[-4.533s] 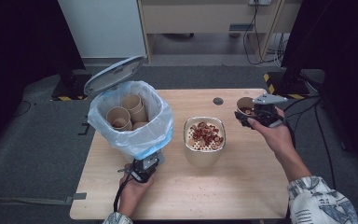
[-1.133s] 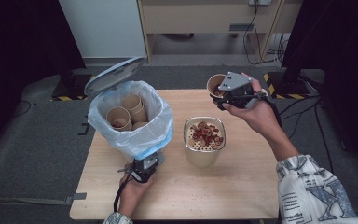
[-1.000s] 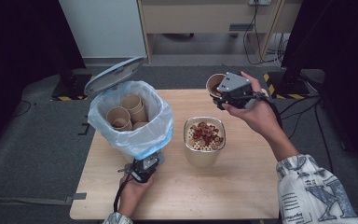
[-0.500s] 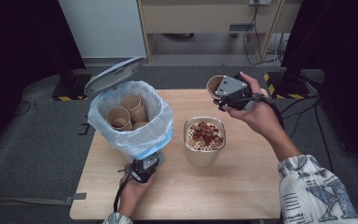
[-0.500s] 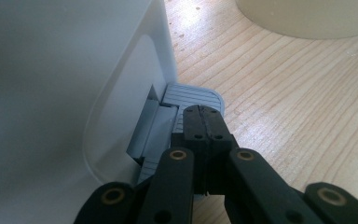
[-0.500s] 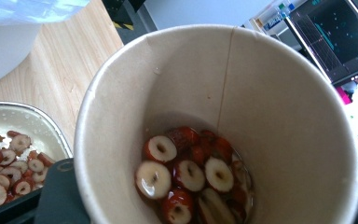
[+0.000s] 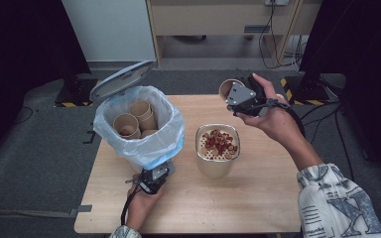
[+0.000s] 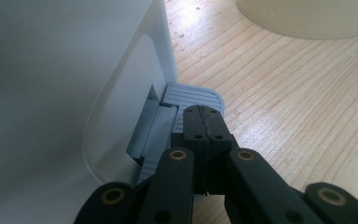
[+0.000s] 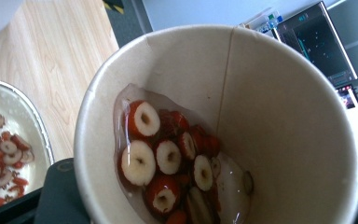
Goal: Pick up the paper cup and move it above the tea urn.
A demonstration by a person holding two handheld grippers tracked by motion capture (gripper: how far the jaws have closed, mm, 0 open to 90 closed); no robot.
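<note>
Claws differ: the right claw (image 7: 233, 94) grips a paper cup (image 9: 223, 121) of sliced fruit, tilted above the tabletop's (image 7: 258, 198) far side beyond the strainer bowl (image 7: 217, 148). The left claw (image 8: 204, 123), clenched, presses the bin's (image 7: 139, 134) pedal (image 8: 191, 95).

Bright overhead light, dark surroundings; glare on wood, close objects softly blurred

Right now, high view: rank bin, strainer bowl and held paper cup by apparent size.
1. bin, largest.
2. strainer bowl.
3. paper cup, smallest, held raised in the right gripper, so its nearness to the camera may skew this.
</note>
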